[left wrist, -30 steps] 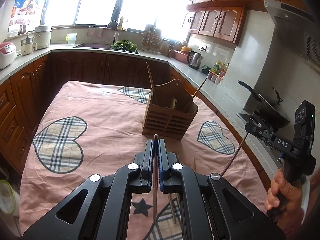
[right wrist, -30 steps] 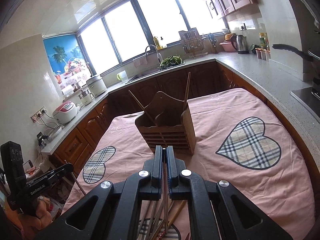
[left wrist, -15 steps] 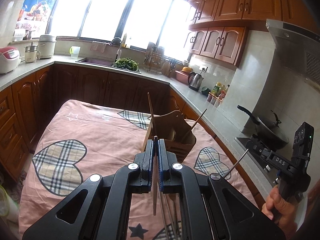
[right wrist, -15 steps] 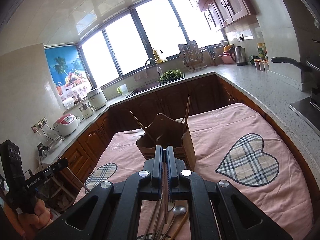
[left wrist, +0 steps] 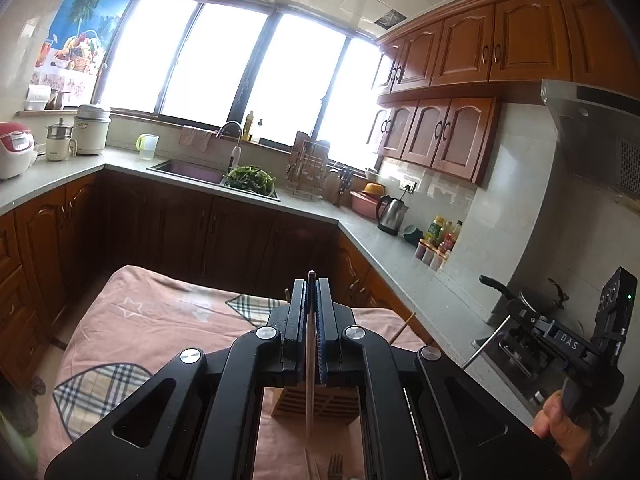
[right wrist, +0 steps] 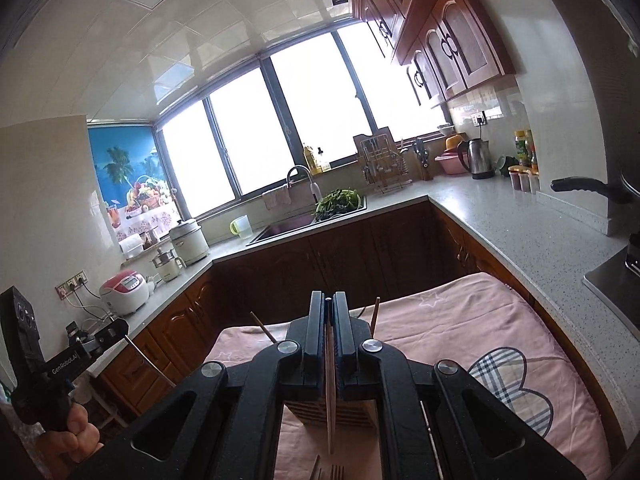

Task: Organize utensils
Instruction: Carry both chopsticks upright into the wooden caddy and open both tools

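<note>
My left gripper [left wrist: 311, 280] is shut on a chopstick [left wrist: 308, 396] that hangs down between the jaws. My right gripper [right wrist: 329, 298] is shut on another chopstick [right wrist: 329, 400], also hanging down. Both are raised above the wooden utensil holder [left wrist: 316, 404], which shows low behind the jaws, also in the right wrist view [right wrist: 336, 416]. Two chopsticks [right wrist: 262, 328] stick up out of it. A fork [left wrist: 335, 466] and other utensils lie on the pink cloth below. The right gripper shows in the left wrist view [left wrist: 520, 332], the left one in the right wrist view [right wrist: 100, 338].
The pink tablecloth with plaid hearts [right wrist: 480, 320] covers the table. A grey counter [left wrist: 384, 248] runs around it with sink [left wrist: 188, 170], kettle [left wrist: 392, 210], rice cooker [left wrist: 14, 150] and a stove with pan [left wrist: 532, 300] at the right.
Both grippers have risen and tilted upward with their chopsticks. The holder and the table have dropped low in both views, and more of the windows and ceiling shows.
</note>
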The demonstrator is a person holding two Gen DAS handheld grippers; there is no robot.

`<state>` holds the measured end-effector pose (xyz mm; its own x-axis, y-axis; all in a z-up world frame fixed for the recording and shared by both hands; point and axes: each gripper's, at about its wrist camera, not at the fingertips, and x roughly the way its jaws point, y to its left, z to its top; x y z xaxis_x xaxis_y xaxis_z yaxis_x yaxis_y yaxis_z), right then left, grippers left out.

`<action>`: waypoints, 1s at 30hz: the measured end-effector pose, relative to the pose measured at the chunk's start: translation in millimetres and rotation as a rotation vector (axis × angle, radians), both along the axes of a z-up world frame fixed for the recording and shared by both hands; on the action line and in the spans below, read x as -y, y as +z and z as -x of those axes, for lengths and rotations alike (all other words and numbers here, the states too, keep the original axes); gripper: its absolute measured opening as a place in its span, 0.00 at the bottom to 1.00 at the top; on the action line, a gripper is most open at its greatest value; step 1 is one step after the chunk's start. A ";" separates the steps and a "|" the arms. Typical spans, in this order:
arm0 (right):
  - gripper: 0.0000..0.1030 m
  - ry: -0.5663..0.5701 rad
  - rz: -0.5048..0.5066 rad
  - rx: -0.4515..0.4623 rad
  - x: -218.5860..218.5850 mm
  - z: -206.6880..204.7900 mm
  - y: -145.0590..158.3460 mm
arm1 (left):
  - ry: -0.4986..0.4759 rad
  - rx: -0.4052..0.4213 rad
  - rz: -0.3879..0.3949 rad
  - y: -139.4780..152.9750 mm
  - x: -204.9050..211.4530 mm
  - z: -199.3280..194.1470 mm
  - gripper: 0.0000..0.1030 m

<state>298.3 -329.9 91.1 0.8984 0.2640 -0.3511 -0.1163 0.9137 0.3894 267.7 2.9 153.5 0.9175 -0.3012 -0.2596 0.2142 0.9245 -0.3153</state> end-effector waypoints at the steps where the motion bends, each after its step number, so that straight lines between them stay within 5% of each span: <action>1: 0.04 -0.006 0.002 0.009 1.7 -5.2 2.6 | 0.003 0.006 0.004 3.0 1.1 -7.0 0.03; 10: 0.04 -0.049 0.003 0.048 5.2 -54.9 -0.6 | 0.024 0.025 0.004 1.3 23.2 -69.5 0.03; 30: 0.04 -0.039 -0.004 -0.124 -7.0 -109.5 -101.5 | 0.045 -0.135 -0.050 -98.7 52.6 -133.0 0.04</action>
